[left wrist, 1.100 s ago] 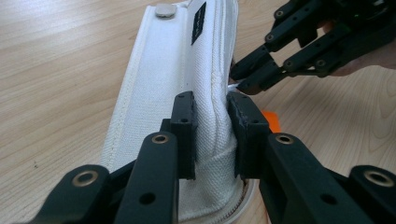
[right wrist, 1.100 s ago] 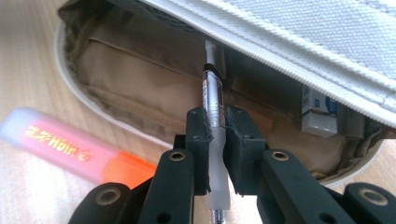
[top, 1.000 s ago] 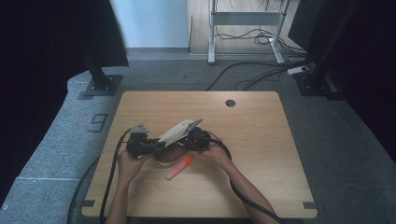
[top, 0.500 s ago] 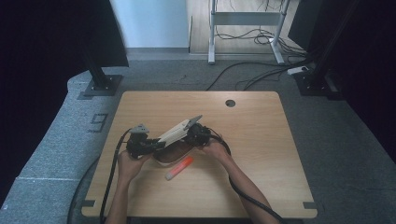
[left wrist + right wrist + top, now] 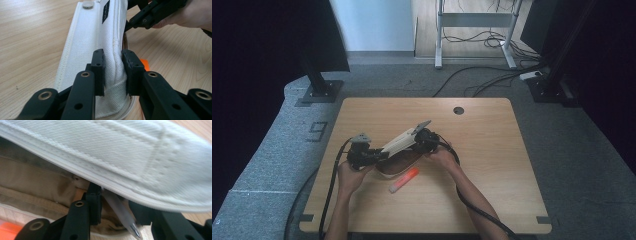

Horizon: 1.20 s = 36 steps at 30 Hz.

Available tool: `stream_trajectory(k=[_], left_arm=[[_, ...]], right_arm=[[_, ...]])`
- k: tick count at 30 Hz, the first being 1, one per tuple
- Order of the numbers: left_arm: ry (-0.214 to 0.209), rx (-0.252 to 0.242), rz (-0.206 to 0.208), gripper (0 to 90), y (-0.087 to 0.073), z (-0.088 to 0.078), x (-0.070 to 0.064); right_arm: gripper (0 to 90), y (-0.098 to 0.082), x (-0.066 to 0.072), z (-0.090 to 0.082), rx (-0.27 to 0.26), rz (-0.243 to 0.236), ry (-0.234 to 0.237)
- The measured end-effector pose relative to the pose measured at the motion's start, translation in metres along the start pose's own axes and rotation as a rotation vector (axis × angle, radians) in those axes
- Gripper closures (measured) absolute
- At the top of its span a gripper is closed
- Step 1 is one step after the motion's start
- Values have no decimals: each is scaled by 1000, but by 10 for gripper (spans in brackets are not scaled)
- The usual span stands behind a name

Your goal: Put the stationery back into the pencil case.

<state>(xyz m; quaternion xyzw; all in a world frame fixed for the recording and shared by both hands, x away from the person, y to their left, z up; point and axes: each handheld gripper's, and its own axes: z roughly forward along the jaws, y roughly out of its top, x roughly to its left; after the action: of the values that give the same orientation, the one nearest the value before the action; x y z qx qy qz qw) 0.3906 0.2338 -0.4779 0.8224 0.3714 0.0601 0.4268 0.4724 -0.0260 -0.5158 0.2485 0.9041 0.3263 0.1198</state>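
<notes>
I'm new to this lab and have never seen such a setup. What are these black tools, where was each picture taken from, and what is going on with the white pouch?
A person sits at a wooden table and holds black hand-held tongs in each hand. One picture looks down from above the table; the other two come from small cameras riding on the tongs.

The left tongs are clamped on the end of a white fabric pencil case, holding it up. The right tongs reach in under the case's lifted flap, towards its tan lining. Their jaws have just been opening, and a clear pen lies between them, seemingly let go into the case. An orange marker lies on the table beside the case.
</notes>
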Motion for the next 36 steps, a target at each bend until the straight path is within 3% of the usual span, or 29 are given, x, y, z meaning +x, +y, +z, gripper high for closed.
stream_trajectory(k=[9, 19, 25, 36], left_arm=[[1, 3, 1, 725, 0, 0, 0], [-7, 3, -3, 722, -1, 1, 1], [-11, 4, -5, 722, -1, 2, 1], [-9, 5, -3, 719, -1, 1, 1]], right_arm=[[589, -11, -9, -19, -7, 40, -11], [701, -35, -21, -25, 22, 100, -15], [797, -34, -19, -19, 23, 89, -7], [800, -25, -17, -11, 1, 94, -21]])
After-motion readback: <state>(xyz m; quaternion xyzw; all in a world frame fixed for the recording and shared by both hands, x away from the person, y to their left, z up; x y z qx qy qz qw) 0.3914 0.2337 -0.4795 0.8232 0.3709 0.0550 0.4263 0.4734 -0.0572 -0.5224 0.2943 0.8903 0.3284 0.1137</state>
